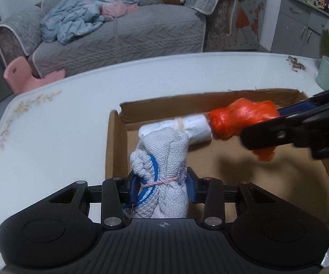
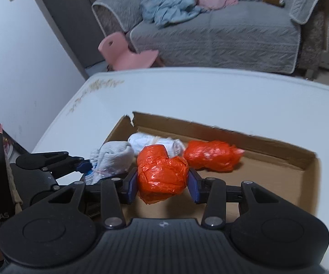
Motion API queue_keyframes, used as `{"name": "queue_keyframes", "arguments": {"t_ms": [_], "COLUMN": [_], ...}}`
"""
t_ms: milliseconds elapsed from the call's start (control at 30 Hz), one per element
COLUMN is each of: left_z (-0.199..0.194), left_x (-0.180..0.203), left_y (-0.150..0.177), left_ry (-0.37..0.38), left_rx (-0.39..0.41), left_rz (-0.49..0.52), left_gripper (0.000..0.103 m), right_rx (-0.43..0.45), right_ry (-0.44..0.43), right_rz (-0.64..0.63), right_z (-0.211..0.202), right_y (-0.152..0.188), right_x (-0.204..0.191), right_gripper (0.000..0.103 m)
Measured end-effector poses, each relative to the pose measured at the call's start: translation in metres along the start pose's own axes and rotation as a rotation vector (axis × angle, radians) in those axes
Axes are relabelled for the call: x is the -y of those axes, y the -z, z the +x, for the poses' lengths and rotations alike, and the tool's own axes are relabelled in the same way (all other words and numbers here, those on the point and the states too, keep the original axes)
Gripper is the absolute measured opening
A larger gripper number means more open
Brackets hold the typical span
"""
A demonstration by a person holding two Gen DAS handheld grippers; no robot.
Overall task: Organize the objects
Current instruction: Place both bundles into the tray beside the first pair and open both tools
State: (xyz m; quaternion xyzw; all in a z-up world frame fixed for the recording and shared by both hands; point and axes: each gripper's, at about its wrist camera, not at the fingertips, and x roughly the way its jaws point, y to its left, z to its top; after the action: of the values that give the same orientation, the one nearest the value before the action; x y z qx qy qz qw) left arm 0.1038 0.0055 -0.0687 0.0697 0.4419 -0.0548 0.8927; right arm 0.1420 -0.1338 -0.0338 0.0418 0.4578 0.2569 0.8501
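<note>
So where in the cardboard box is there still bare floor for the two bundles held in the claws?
The cardboard box floor is bare on its near and right side, in front of the orange bag bundle. The far-left corner is crowded: the white roll lies there beside that bundle.
</note>
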Motion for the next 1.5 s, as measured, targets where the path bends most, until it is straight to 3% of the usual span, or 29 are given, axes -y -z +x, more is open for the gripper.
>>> {"name": "queue_keyframes", "arguments": {"t_ms": [333,700,967,1100,1367,1500], "left_z": [0.018,0.021,0.019,0.015,0.005,-0.019], "left_x": [0.002,0.003,0.003,0.003,0.007,0.005], "left_y": [0.0,0.001,0.001,0.002,0.0,0.0], "left_ry": [-0.01,-0.013,-0.012,-0.021,-0.016,-0.006], "left_rx": [-0.027,-0.041,-0.048,-0.043,-0.031,-0.012], "left_rz": [0.017,0.006,0.005,0.007,0.013,0.011], "left_gripper": [0.047,0.048,0.054,0.062,0.063,0.064], "right_rx": [-0.088,-0.122,-0.123,-0.11,-0.086,-0.068], "right_ry": [-0.008,0.0,0.006,0.013,0.021,0.03], "right_rz": [0.012,0.006,0.007,0.004,-0.008,-0.021], "right_z": [0.034,0.047,0.046,0.044,0.034,0.014], "right_y": [0.003,0.005,0.005,0.003,0.0,-0.002], "right_x": [0.005,0.003,0.003,0.003,0.001,-0.003], "right_gripper": [0.04,0.041,0.045,0.05,0.051,0.052]}}
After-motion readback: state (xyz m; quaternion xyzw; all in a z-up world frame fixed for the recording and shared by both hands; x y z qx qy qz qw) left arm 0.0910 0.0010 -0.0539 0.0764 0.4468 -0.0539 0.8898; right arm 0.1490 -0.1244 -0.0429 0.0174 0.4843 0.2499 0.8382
